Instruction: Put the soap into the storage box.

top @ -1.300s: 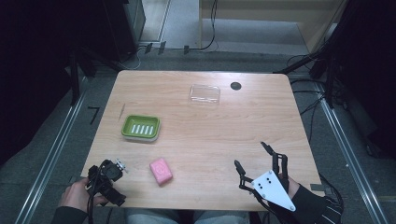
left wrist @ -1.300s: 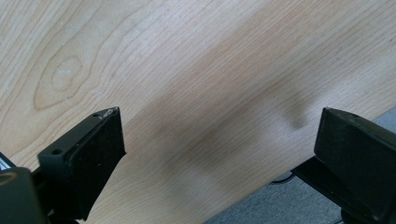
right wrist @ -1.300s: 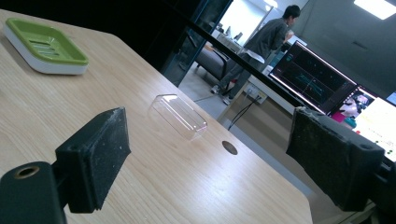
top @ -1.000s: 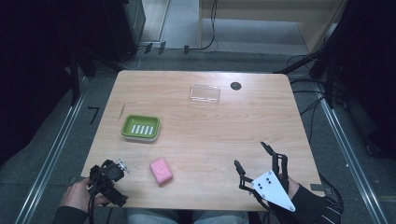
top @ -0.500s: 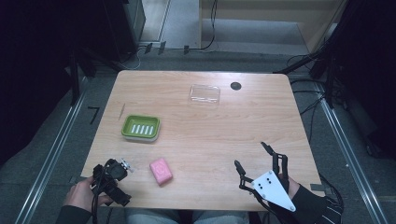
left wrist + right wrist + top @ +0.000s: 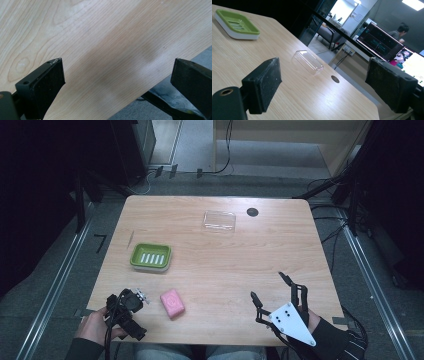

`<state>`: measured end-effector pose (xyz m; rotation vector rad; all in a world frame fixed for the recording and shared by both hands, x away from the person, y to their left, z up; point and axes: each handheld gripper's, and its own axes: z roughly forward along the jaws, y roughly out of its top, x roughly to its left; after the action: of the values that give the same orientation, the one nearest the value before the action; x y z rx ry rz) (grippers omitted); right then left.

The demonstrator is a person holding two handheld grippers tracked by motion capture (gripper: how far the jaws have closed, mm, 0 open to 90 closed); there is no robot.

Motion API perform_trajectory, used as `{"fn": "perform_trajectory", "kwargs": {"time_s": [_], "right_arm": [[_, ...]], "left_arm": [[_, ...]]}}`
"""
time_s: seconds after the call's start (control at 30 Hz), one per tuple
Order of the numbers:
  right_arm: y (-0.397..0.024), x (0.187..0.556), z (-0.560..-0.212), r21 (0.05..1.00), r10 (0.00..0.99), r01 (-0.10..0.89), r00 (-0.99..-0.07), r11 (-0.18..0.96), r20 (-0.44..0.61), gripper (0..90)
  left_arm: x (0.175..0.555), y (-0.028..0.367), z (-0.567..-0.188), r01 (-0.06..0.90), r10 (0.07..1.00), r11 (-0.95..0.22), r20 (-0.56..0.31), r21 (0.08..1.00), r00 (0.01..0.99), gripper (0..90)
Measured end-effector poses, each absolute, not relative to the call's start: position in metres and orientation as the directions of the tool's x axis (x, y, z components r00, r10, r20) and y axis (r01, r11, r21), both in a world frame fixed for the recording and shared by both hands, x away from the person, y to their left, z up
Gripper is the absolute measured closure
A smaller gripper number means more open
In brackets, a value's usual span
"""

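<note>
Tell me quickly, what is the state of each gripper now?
Left gripper: open, jaws have just been opening, nothing between them.
Right gripper: open, holding nothing.

Pink soap bar (image 6: pixel 172 303) flat on table (image 6: pixel 225 255)

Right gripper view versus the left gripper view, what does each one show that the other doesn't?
Right gripper view: the green soap dish, the clear lid, a dark hole in the tabletop, and lit monitors beyond the table. Left gripper view: bare wood right at the table's edge, with grey floor past it. Both share the wooden table and a pair of black jaws standing wide apart with nothing between them.
</note>
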<state>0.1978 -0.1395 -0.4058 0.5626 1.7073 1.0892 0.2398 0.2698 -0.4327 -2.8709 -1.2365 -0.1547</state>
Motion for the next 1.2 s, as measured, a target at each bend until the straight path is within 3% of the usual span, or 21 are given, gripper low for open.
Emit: {"fn": "perform_trajectory", "kwargs": {"time_s": [1.2], "right_arm": [[-0.140,0.197,-0.406,0.866,0.777,-0.116,-0.397,0.486,-0.489,13.2]], "left_arm": [[0.261,0.222,-0.427,0.657,0.657,-0.753,0.080,0.029,0.750,0.0]]}}
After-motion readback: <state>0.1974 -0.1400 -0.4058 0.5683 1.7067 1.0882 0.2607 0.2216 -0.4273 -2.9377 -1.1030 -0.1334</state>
